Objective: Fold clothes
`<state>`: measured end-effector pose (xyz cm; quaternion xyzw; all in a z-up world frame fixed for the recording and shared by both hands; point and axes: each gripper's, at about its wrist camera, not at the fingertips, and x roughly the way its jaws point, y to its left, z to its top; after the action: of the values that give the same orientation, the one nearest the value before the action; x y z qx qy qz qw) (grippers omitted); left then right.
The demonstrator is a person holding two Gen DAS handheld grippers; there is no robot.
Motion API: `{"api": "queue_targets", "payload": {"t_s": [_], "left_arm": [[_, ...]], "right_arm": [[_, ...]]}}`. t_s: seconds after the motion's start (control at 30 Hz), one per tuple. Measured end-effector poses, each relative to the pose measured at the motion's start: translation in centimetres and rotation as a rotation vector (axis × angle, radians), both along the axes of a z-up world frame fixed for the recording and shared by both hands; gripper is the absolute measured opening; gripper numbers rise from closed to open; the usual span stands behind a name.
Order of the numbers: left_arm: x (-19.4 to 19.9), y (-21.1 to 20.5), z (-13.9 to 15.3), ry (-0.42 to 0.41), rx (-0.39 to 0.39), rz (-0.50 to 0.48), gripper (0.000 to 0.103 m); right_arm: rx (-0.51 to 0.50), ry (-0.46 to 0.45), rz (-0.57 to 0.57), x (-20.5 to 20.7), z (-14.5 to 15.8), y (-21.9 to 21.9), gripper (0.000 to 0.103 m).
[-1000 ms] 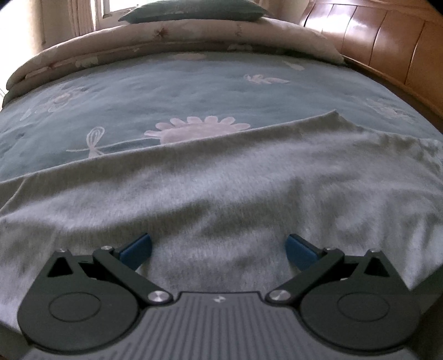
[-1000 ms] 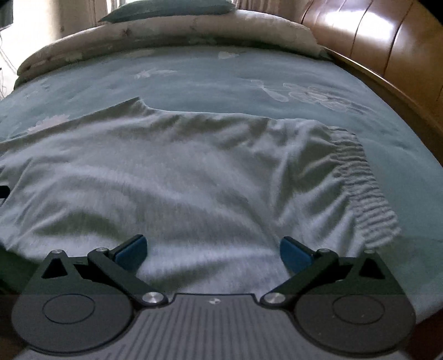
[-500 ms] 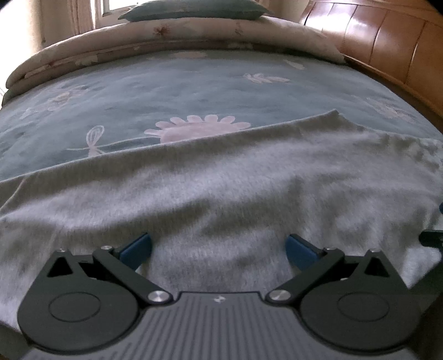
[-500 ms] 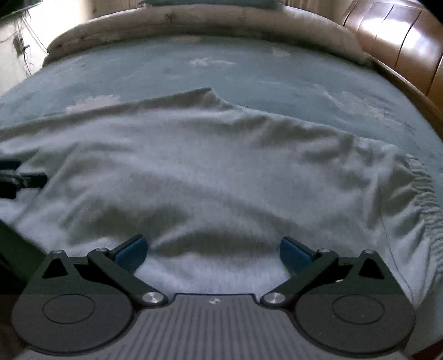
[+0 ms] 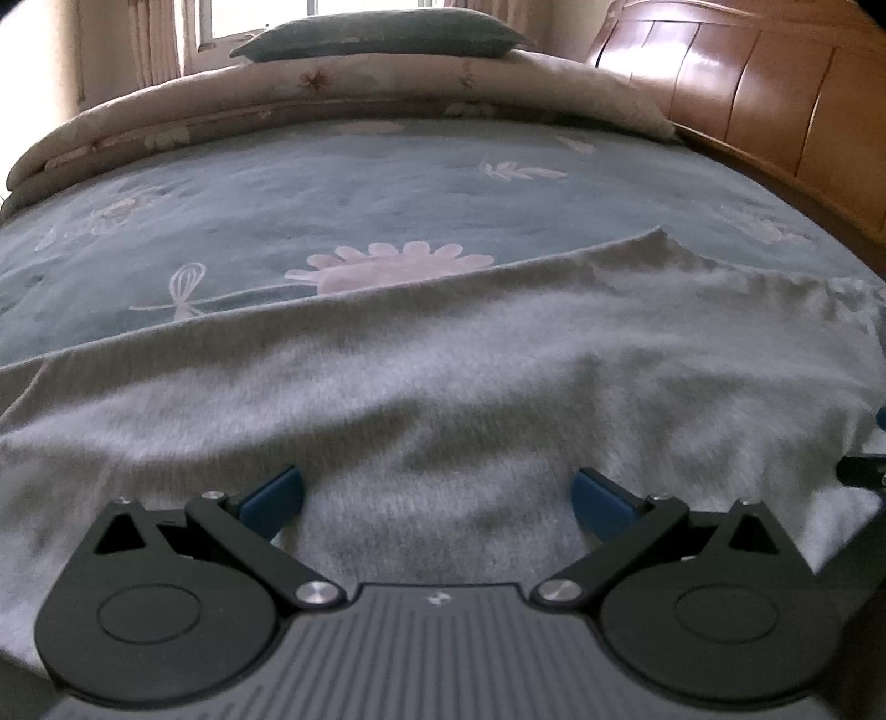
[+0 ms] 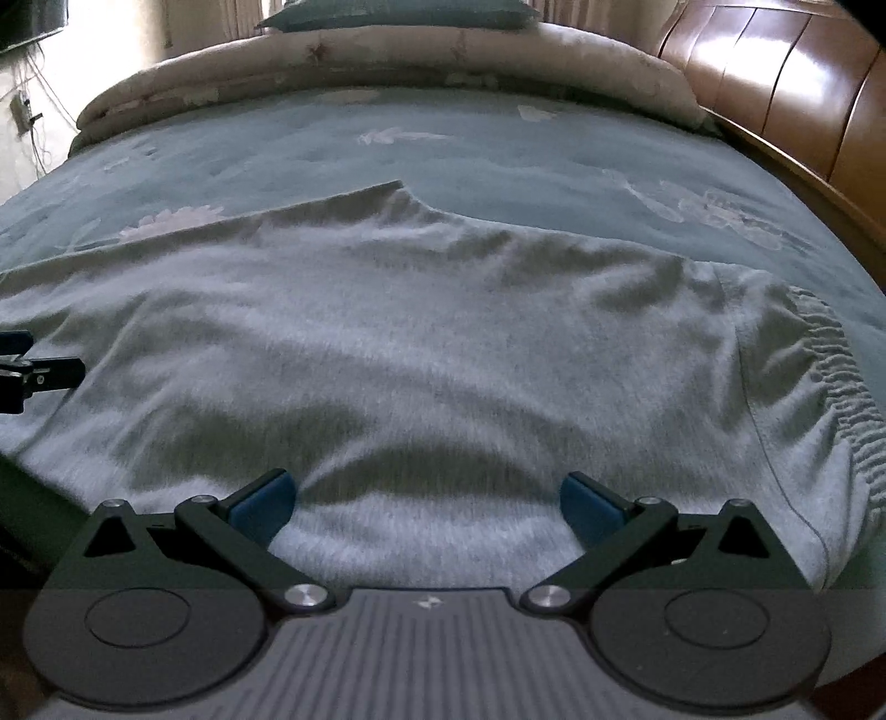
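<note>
One grey garment [image 6: 443, 343] lies spread flat on the near half of the bed, over a teal bedspread [image 5: 343, 205] with pale flower and leaf prints. Its gathered elastic band [image 6: 847, 387] sits at the right end; a pointed edge of the cloth [image 6: 398, 188] reaches toward the far side. Shallow wrinkles run across the fabric.

Two grippers are present. The left gripper [image 5: 437, 498] hovers over the near edge of the garment toward its left part, blue-padded fingers [image 5: 274, 495] set wide apart, nothing between them. The right gripper [image 6: 426, 498] hovers over the near edge toward the band end, fingers [image 6: 590, 504] likewise spread, gripping nothing. Each gripper shows at the edge of the other's view.

At the far end of the bed lies one rolled beige quilt [image 5: 343, 94], with one dark pillow [image 5: 382, 41] on top. A wooden headboard [image 6: 775, 72] runs along the right side. Nothing lies on the garment.
</note>
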<state>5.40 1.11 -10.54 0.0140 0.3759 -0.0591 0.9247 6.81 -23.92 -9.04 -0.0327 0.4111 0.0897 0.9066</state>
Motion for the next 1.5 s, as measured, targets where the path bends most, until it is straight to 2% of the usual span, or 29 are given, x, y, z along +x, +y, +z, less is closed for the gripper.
{"api": "queue_targets", "payload": {"t_s": [0.17, 0.23, 0.37, 0.5, 0.57, 0.7, 0.77, 0.9, 0.97, 1.1, 1.23, 1.27, 1.37, 1.47, 1.5], "left_arm": [[0.2, 0.3, 0.4, 0.021, -0.016, -0.006, 0.102], [0.5, 0.7, 1.1, 0.051, -0.047, 0.004, 0.102], [0.0, 3.4, 3.1, 0.012, -0.172, 0.07, 0.102], [0.0, 6.7, 1.4, 0.084, -0.282, 0.169, 0.102], [-0.9, 7.2, 0.9, 0.054, -0.295, 0.16, 0.102], [-0.8, 7.0, 1.2, 0.082, -0.273, 0.169, 0.102], [-0.5, 7.4, 1.9, 0.083, -0.306, 0.192, 0.101], [1.4, 8.8, 2.9, 0.052, -0.322, 0.213, 0.101], [2.4, 9.3, 3.0, 0.062, -0.368, 0.219, 0.101], [3.5, 9.0, 2.9, 0.059, -0.51, 0.169, 0.101], [4.8, 8.8, 0.8, 0.113, -0.54, 0.213, 0.101], [4.8, 8.8, 0.5, 0.097, -0.548, 0.213, 0.101], [4.8, 8.5, 1.5, 0.112, -0.537, 0.204, 0.101], [4.1, 7.9, 2.8, 0.072, -0.599, 0.14, 0.102], [4.2, 7.5, 2.7, 0.081, -0.608, 0.126, 0.102]], "right_arm": [[0.002, -0.004, 0.0, 0.0, 0.0, 0.0, 0.103], [0.003, -0.005, 0.002, -0.1, 0.0, 0.0, 0.103], [0.004, -0.005, 0.003, 0.0, 0.0, -0.1, 0.103], [0.005, -0.009, 0.003, 0.0, -0.1, -0.1, 0.103], [0.007, -0.013, 0.004, -0.1, -0.1, -0.2, 0.103], [0.01, -0.018, 0.007, -0.2, -0.1, -0.2, 0.103], [0.011, -0.016, 0.009, -0.1, -0.1, -0.3, 0.103], [0.011, -0.021, 0.009, -0.2, -0.1, -0.3, 0.103], [0.01, -0.02, 0.009, -0.1, -0.1, -0.3, 0.103], [0.01, -0.023, 0.008, -0.2, -0.1, -0.3, 0.103], [0.008, -0.019, 0.006, -0.1, -0.1, -0.2, 0.103], [0.009, -0.02, 0.006, -0.1, -0.1, -0.2, 0.103], [0.011, -0.024, 0.005, -0.2, -0.1, -0.2, 0.103], [0.009, -0.02, 0.004, -0.1, -0.1, -0.2, 0.103], [0.009, -0.018, 0.003, -0.1, -0.1, -0.2, 0.103]]}}
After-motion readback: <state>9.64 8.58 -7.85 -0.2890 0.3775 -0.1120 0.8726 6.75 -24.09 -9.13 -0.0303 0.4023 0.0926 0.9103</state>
